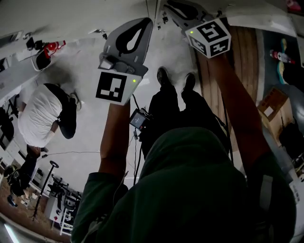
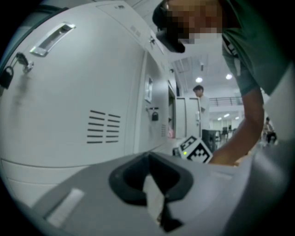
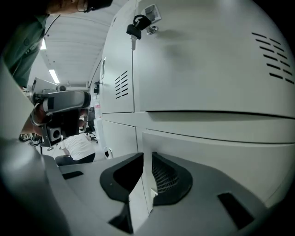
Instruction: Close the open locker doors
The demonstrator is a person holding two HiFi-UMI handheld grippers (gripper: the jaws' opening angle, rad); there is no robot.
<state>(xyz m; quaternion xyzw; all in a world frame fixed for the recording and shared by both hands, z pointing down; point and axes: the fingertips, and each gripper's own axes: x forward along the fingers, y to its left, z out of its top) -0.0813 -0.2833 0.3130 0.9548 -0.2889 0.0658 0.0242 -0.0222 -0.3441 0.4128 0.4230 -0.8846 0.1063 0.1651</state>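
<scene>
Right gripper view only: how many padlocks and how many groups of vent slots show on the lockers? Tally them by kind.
padlock: 1
vent slot groups: 2
Total: 3

The right gripper [image 1: 188,11] runs off the head view's top edge.

Locker doors [image 3: 207,69] just ahead; person [image 1: 40,116] leftward
</scene>
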